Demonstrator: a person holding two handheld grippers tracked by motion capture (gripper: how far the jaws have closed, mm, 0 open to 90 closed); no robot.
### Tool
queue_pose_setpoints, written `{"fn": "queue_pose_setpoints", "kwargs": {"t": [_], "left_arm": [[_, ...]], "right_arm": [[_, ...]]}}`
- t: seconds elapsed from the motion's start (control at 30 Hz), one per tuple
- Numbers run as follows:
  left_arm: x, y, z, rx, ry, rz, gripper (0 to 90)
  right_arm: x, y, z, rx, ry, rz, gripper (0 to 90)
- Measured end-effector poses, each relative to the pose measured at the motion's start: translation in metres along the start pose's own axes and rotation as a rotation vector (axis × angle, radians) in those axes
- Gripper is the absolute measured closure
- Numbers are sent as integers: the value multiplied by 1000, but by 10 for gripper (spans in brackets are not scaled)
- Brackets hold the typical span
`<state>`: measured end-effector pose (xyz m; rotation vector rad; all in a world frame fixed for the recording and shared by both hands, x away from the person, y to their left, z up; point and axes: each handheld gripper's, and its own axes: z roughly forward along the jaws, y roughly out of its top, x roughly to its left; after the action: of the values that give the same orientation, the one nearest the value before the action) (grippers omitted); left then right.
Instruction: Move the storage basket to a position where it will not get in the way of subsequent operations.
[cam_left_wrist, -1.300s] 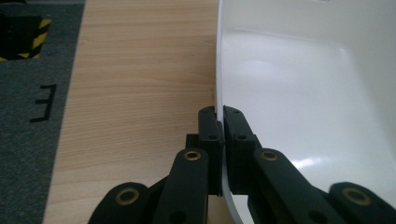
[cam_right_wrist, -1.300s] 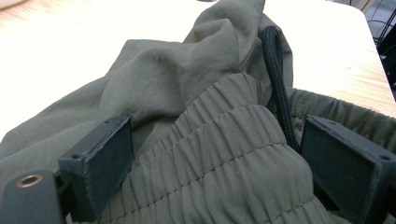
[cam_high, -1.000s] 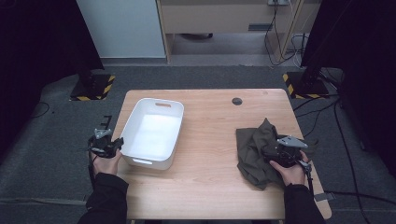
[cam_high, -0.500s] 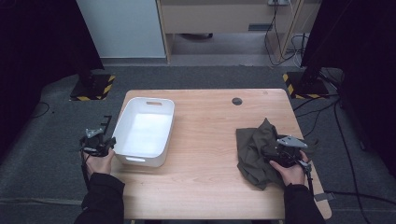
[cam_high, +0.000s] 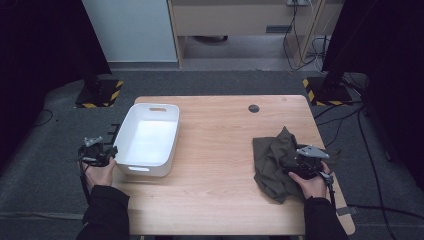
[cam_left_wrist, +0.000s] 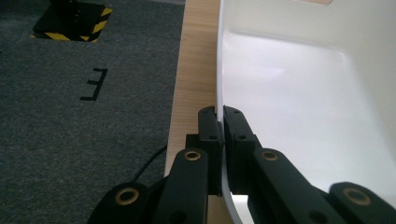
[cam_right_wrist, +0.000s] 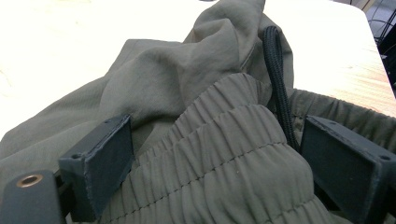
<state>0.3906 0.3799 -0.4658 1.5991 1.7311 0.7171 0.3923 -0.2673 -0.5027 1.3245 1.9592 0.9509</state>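
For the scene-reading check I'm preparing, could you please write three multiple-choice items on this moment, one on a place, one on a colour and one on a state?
1. Where does the white tub stand on the table?
A. on its left part
B. at its far right corner
C. on top of the garment

2. What colour is the garment?
A. bright red
B. olive green
C. white

3. How does the left gripper stand to the tub?
A. wide open above it
B. clamped on the tub's side wall
C. lying inside it

Answers:
1 A, since the high view shows the tub at the table's left edge.
2 B, as the right gripper view shows olive cloth with an elastic waistband.
3 B, because the left gripper view shows both jaws pressed against the thin white wall.
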Motion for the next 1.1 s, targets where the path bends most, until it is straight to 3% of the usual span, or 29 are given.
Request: {"fn": "queue_pose_setpoints", "kwargs": {"t": [0.17, 0.4, 0.5, 0.63, 0.9, 1.1], "left_arm": [[6, 0, -1, -3, 5, -15, 867], [7, -1, -1, -29, 22, 10, 849], [6, 0, -3, -60, 44, 25, 787], [4, 3, -10, -95, 44, 28, 713], [-4, 11, -24, -156, 23, 30, 642], [-21, 18, -31, -195, -19, 60, 603]], "right_arm": [[0, 0, 0, 0, 0, 0, 104], [0, 0, 0, 1, -1, -1, 104], [0, 0, 0, 3, -1, -1, 104], [0, 1, 0, 2, 1, -2, 103], [-1, 3, -3, -1, -1, 7, 104], [-1, 5, -8, -28, -2, 10, 109]]}}
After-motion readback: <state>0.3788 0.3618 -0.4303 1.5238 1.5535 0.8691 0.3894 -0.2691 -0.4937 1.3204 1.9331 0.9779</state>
